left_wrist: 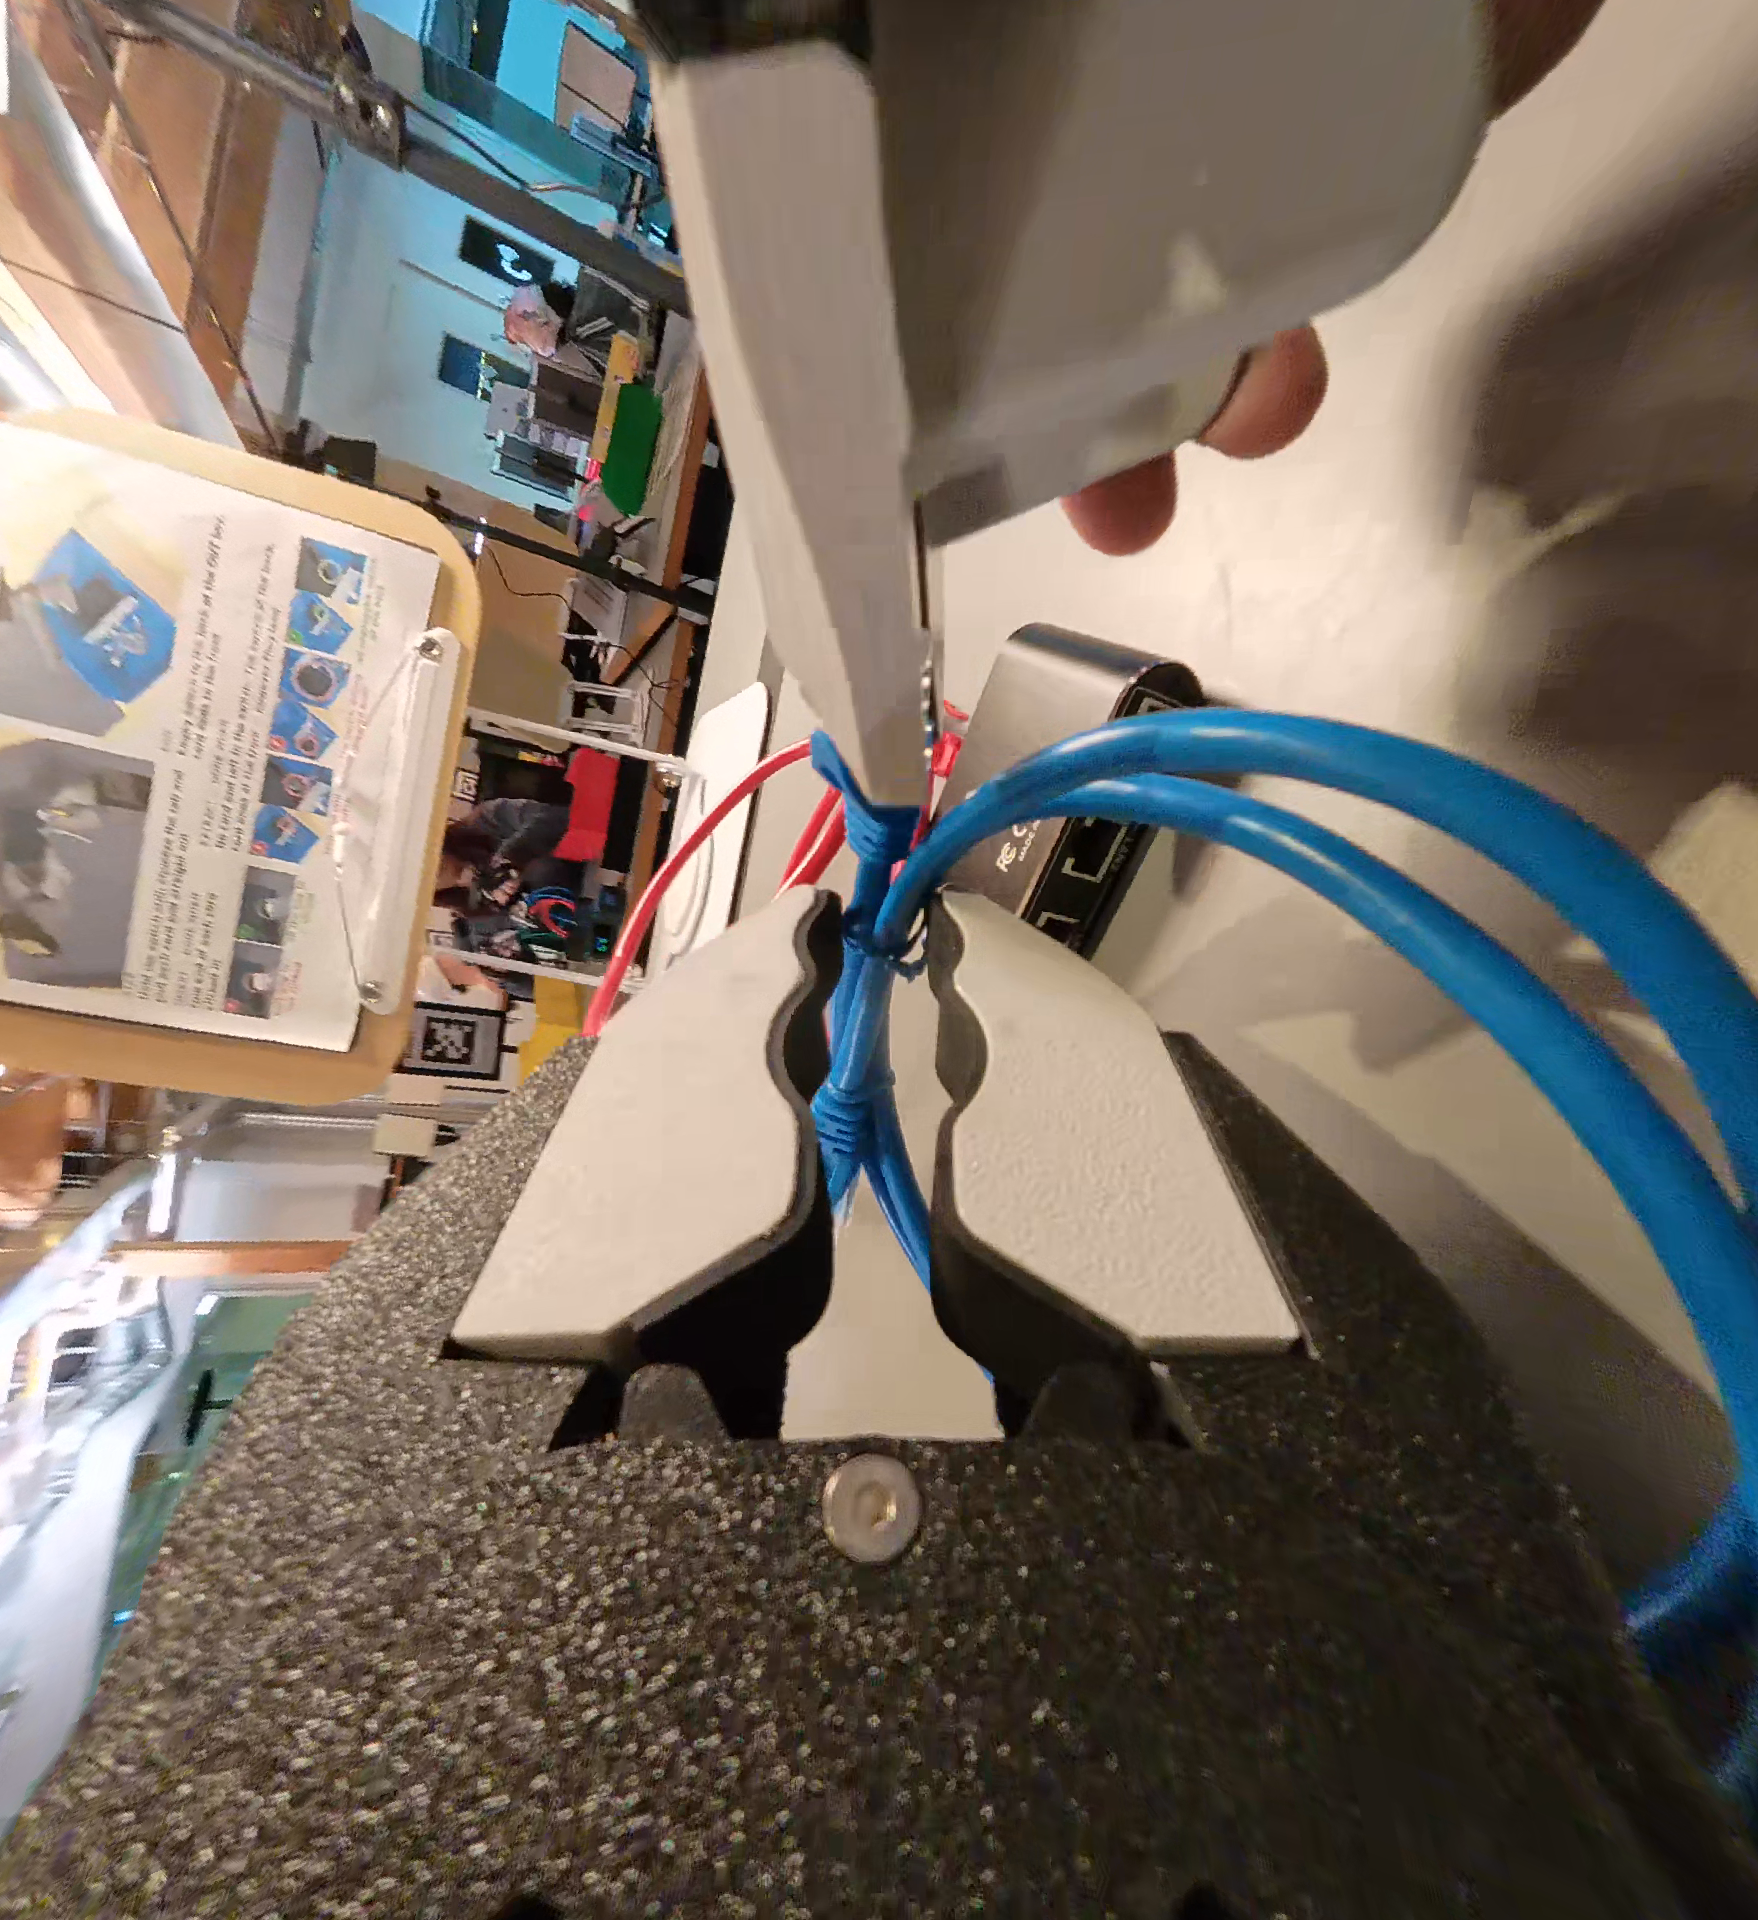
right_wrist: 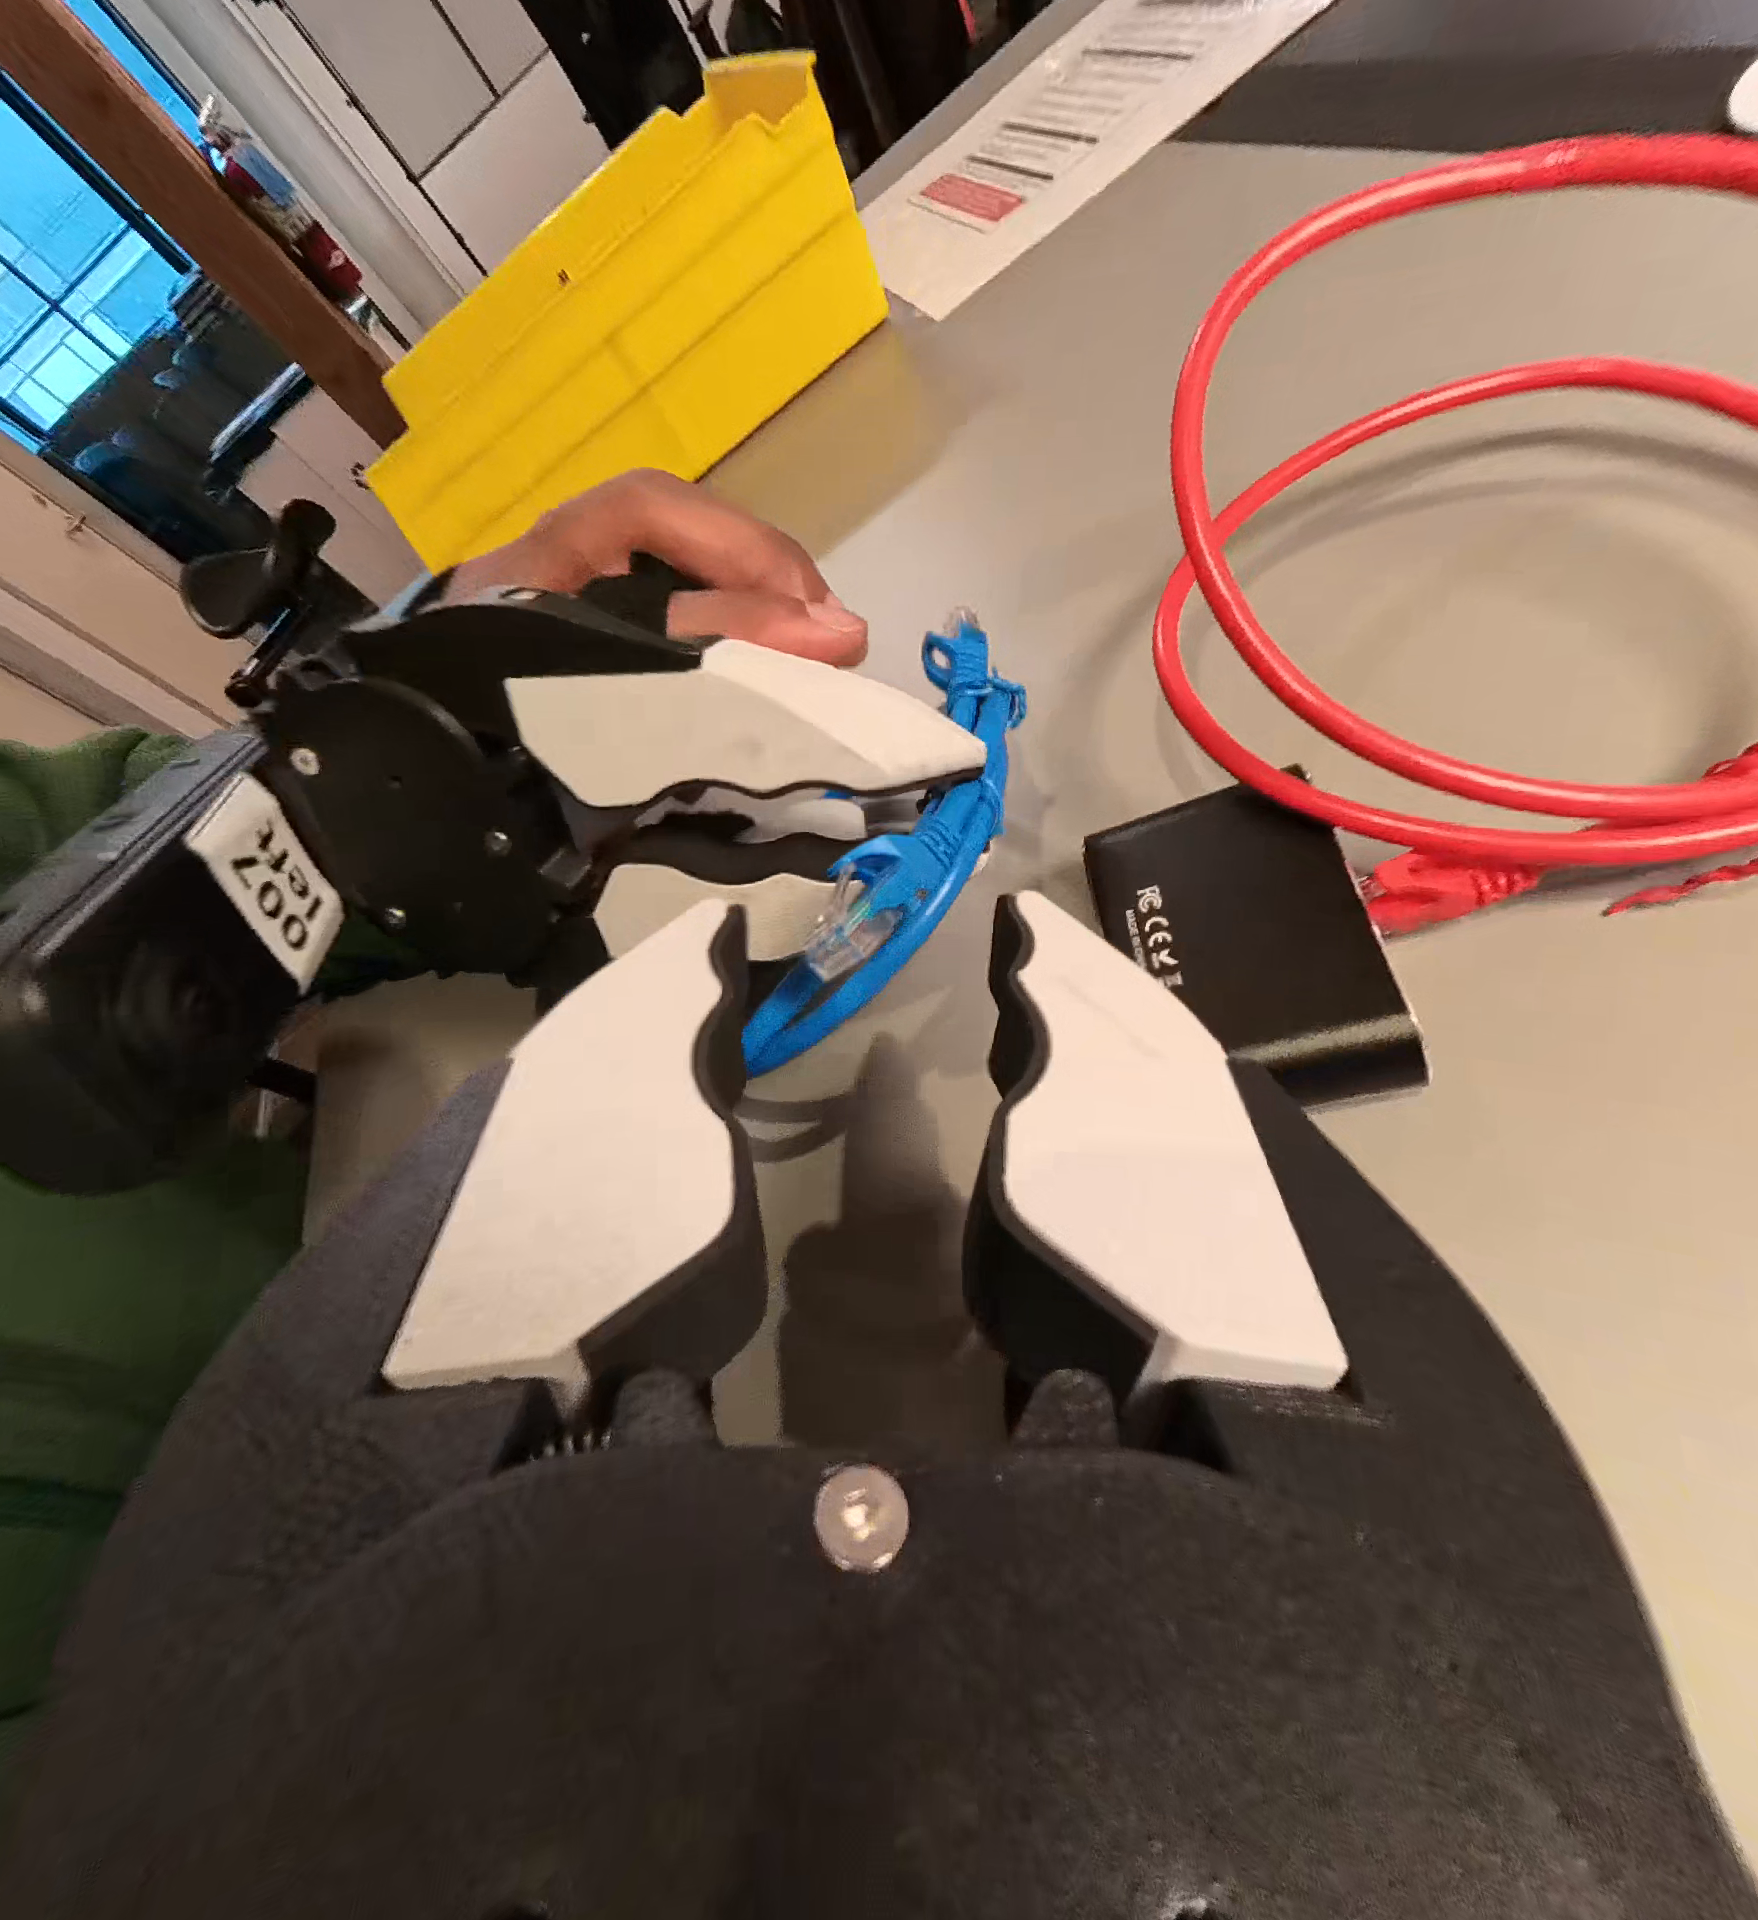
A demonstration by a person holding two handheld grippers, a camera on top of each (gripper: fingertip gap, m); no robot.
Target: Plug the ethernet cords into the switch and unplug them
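My left gripper (left_wrist: 880,914) is shut on the tied middle of a coiled blue ethernet cord (left_wrist: 1477,831) and holds it above the table. In the right wrist view it (right_wrist: 958,779) comes in from the left with the blue cord (right_wrist: 968,831). The cord's clear plug (right_wrist: 839,930) hangs between the tips of my open right gripper (right_wrist: 864,914). One right finger (left_wrist: 813,468) reaches down to the bundle. The black switch (right_wrist: 1259,935) lies on the table just right of it, also in the left wrist view (left_wrist: 1062,748). A coiled red cord (right_wrist: 1374,520) has its plug at the switch's far side.
A yellow bin (right_wrist: 646,312) stands at the table's far edge, with a printed sheet (right_wrist: 1041,145) beside it. A wooden clipboard with an instruction page (left_wrist: 179,727) stands behind. A person's green sleeve (right_wrist: 23,1247) is at the left. The grey table (right_wrist: 1581,1247) extends to the right.
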